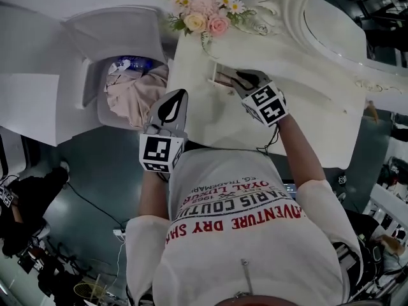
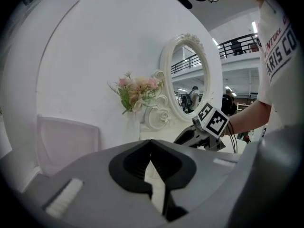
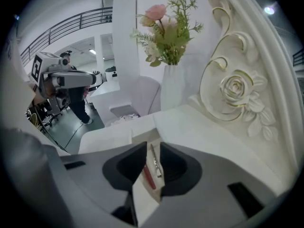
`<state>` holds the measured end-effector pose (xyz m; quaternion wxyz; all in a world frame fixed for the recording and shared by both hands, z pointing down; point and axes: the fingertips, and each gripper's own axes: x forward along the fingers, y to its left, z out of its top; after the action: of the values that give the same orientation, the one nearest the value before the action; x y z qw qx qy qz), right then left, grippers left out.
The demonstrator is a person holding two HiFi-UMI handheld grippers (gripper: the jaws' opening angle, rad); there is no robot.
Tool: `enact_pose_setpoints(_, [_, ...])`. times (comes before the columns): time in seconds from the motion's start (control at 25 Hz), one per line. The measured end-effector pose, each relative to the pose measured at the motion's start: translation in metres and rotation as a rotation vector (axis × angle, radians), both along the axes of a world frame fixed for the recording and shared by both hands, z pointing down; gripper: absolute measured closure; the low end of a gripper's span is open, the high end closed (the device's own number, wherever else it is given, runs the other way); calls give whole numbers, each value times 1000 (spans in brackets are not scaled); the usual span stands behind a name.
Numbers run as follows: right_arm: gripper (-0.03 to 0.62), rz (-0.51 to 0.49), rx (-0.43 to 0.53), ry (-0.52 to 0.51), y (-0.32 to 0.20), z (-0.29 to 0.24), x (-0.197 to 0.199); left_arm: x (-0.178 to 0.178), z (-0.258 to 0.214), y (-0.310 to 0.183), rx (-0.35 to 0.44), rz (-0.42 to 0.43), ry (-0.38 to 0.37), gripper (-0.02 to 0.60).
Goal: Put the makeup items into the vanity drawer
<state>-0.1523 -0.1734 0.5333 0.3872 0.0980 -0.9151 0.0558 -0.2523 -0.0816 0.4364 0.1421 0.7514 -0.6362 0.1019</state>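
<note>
Makeup items, a slim red pencil and a silver pen, lie in the open white drawer under the released right tool; the left tool is clenched, empty. Likely next: pushing the drawer shut.

White vanity, pink and cream flowers, red makeup stick.

Flowers on the vanity top left of the mirror, drawer before them, chair further left
</note>
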Motion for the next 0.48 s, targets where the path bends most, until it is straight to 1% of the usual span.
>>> enact_pose_setpoints(0.2, [540,76,21,-50,5,-32,5,3,-21,-2,25,59,-11,571])
enact_pose_setpoints(0.32, [542,128,-8,-118,11,-53,9,9,-39,-5,60,99,-22,571])
enact_pose_setpoints(0.4, [542,173,10,-153,11,-67,15,16,-53,-12,93,144,-32,571])
enact_pose_setpoints(0.48, [557,225,48,-177,7,-79,23,22,-62,-18,118,192,-45,571])
